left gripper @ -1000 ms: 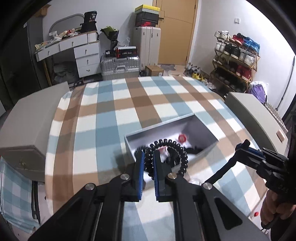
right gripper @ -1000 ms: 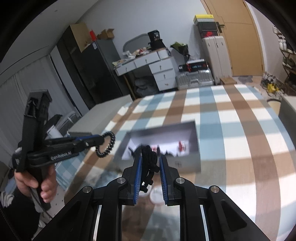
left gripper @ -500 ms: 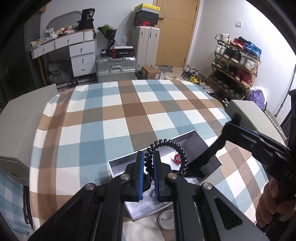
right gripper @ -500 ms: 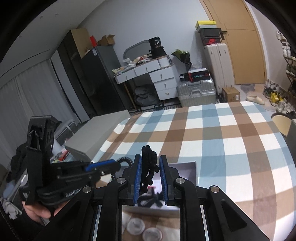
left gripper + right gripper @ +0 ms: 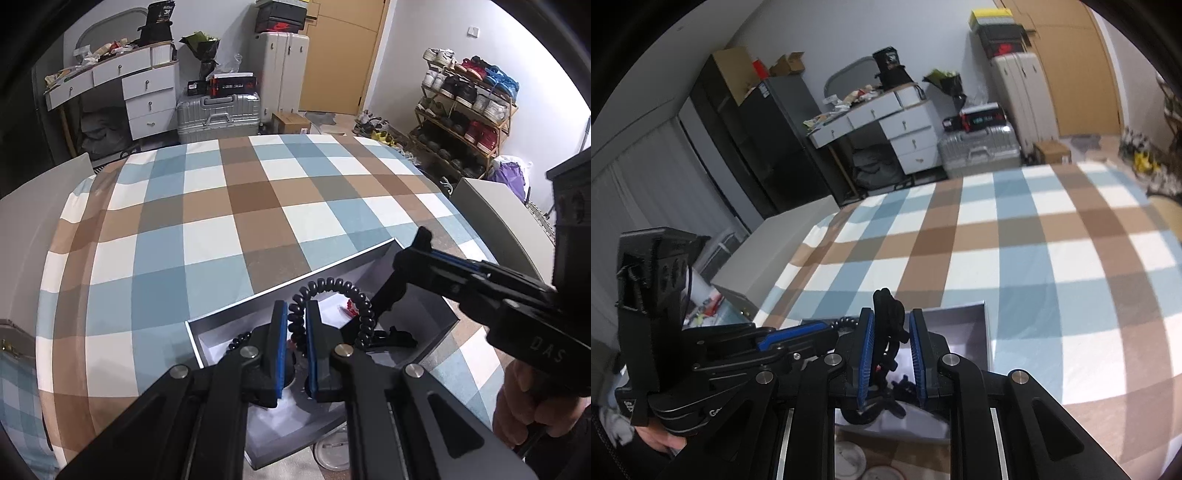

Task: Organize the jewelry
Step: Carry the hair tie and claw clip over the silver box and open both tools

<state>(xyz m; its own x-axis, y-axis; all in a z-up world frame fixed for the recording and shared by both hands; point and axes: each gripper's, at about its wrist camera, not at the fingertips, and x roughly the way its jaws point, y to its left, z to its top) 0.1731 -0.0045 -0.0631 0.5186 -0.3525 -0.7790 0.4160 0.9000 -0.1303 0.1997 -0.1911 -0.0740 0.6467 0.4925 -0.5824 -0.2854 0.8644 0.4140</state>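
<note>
A grey open box [image 5: 295, 290] with a white floor lies on the checked cloth, directly under both grippers. My left gripper [image 5: 295, 314] is shut on a black coiled bracelet [image 5: 354, 295] that arches up and to the right above the box. A small red piece [image 5: 351, 309] lies inside. My right gripper [image 5: 417, 251] reaches in from the right, a black piece hanging from it into the box. In the right wrist view the right gripper [image 5: 891, 321] is shut on that black corded piece [image 5: 886, 306], with the left gripper [image 5: 838, 328] close on its left and the box [image 5: 986, 332] below.
Round white discs [image 5: 332, 456] lie on the cloth just in front of the box. The checked cloth [image 5: 240, 206] stretches far ahead. Grey cabinets stand at the left [image 5: 33, 192] and right [image 5: 495, 210]. A hand [image 5: 517, 406] holds the right gripper's handle.
Both grippers have come forward and slightly down over the box, which now sits under their fingertips. The right gripper has closed in beside the left. Both grips are unchanged.
</note>
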